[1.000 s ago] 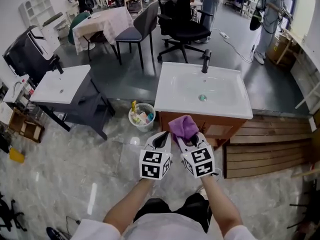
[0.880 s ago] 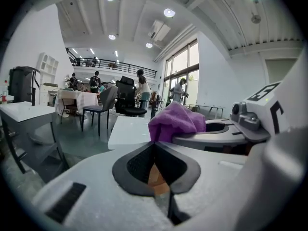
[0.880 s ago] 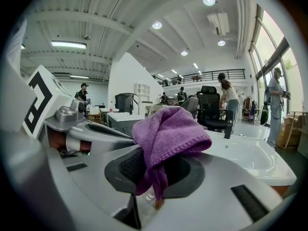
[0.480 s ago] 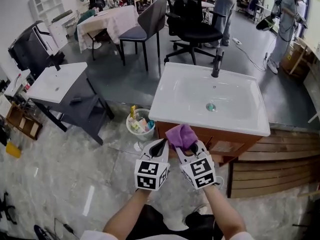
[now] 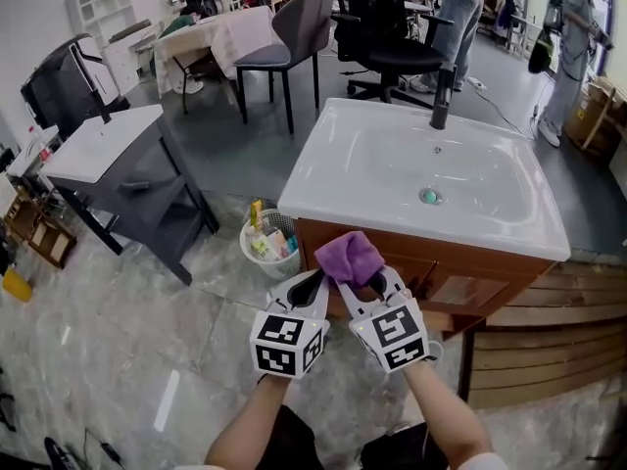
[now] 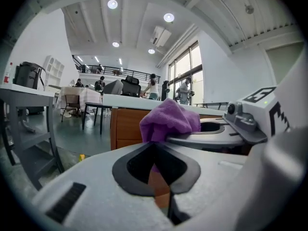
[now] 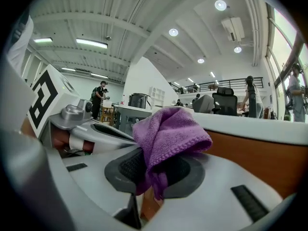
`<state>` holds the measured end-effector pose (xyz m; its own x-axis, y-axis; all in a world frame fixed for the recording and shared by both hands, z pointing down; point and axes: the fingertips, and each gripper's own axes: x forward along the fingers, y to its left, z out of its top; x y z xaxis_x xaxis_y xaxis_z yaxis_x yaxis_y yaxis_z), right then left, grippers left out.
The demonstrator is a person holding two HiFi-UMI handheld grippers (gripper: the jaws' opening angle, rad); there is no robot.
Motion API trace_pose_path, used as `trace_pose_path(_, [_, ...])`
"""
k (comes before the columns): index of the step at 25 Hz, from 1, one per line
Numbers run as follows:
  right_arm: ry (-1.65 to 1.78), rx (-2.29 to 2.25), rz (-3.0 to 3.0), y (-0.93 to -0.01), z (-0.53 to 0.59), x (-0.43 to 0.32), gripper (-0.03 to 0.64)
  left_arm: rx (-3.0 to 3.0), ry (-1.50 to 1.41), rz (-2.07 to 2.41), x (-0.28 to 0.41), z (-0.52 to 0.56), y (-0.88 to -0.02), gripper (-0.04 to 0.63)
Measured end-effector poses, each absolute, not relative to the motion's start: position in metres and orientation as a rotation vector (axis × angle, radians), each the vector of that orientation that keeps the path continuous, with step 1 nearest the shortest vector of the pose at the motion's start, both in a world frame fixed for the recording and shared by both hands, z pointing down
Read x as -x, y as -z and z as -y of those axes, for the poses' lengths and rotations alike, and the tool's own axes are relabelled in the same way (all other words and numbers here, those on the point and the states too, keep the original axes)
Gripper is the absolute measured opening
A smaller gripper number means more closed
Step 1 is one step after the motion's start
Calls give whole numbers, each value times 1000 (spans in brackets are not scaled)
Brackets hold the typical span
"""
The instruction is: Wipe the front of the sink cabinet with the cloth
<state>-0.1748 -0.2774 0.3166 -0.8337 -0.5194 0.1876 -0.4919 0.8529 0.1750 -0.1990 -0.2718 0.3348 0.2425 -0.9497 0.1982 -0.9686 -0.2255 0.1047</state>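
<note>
Pinching purple cloth (image 5: 349,257) in right tongs (image 5: 364,282), bunched above tips, left tongs (image 5: 315,284) closed empty alongside.

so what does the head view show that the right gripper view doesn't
Only the head view: the inside of the white sink basin, its black faucet and the wastebasket beside the cabinet. Only the right gripper view: the ceiling lights, and the right gripper shut on a fold of the purple cloth. Both: that cloth, the wooden cabinet front and the left gripper.
</note>
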Motion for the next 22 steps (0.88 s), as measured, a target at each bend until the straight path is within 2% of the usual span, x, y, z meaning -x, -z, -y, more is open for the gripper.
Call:
trace_pose_path(10, [377, -789, 2842, -371, 294, 194, 73, -2336, -99, 1901, 216, 284, -401, 5])
trace_pose_path(22, [436, -878, 2888, -401, 287, 243, 72, -2313, -83, 2005, 256, 274, -430, 5])
